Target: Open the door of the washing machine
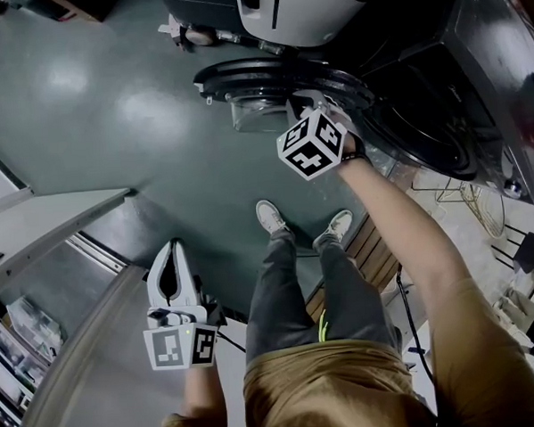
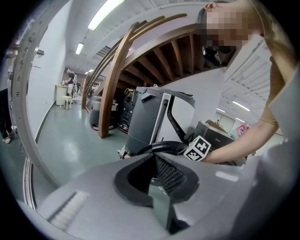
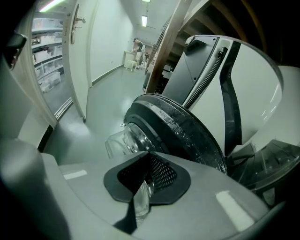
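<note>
Door (image 1: 260, 82) is open, swung out from the washer (image 1: 448, 91) over the green floor (image 1: 110, 109). Right gripper (image 3: 149, 153) is just by the door's rim, jaws shut on nothing. Left gripper (image 1: 171, 249) hangs low beside the person's leg (image 1: 275, 288), jaws shut too, empty.

Head cam looks steeply down; right gripper cam sits close to the door (image 3: 178, 131), left one's seemingly further back, sharing it.

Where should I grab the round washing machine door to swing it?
Grip the dark outer rim at its free edge, coming from the floor side. The rim is thin enough for jaws; the glass bowl bulges round and would probably slip.
</note>
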Motion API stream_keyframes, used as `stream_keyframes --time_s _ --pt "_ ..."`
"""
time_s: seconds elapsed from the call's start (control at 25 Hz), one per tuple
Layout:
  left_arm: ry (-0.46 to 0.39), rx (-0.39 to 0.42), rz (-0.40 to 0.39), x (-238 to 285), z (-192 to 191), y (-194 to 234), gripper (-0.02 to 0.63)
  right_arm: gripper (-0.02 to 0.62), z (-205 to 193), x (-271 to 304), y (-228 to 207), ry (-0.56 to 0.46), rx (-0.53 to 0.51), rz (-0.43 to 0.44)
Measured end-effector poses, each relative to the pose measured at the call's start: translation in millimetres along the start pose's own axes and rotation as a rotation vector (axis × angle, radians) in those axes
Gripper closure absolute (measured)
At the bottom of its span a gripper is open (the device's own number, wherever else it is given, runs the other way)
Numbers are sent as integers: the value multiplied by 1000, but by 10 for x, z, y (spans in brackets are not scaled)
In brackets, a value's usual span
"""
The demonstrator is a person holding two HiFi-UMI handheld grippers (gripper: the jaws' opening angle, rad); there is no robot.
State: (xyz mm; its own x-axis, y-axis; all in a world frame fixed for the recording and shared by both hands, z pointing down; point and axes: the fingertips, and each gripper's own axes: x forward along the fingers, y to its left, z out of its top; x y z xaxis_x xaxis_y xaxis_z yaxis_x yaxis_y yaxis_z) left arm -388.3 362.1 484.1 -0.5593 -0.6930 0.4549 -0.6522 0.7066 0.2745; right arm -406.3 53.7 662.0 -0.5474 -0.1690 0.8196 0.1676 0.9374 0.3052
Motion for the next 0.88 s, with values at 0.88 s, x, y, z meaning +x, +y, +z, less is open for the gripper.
stream_keyframes --time_s 0.88 --pt "-69 78 -174 150 429 -873 545 591 -694 -1039 -302 3 107 -46"
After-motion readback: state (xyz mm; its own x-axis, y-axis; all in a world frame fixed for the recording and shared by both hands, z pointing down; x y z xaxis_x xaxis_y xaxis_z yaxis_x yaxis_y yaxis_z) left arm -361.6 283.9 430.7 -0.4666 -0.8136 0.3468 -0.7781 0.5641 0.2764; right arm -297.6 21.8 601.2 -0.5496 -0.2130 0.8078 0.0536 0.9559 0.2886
